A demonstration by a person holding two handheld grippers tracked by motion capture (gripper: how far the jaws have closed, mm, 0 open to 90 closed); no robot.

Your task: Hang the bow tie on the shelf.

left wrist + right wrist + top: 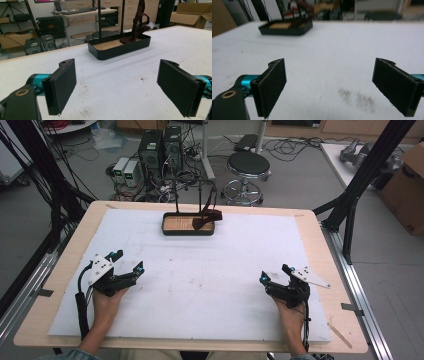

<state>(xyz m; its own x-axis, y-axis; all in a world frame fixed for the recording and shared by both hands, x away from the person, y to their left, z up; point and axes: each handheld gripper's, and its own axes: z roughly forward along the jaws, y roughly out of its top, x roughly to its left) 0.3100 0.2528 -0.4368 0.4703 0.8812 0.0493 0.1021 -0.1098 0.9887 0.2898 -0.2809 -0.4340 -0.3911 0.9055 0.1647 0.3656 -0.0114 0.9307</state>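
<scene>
A black tray point(188, 231) with a wooden floor stands at the far middle of the white mat; thin black posts rise from it, and a dark brown strap point(208, 215) hangs from them into the tray. In the left gripper view the tray point(117, 50) and strap point(137, 23) lie ahead, well beyond the jaws. My left gripper point(129, 261) rests at the near left, open, nothing between its pads point(62, 87). At the near right my right gripper point(275, 273) is open and empty too, with the tray point(287, 30) far off at its upper left.
The white mat point(200, 285) covers most of the wooden table point(320, 235). Black frame struts point(360, 180) stand at the table's right and left edges. Behind the table are a stool point(248, 170), computer towers point(160, 150) and cables on the floor. A cardboard box point(407, 185) sits far right.
</scene>
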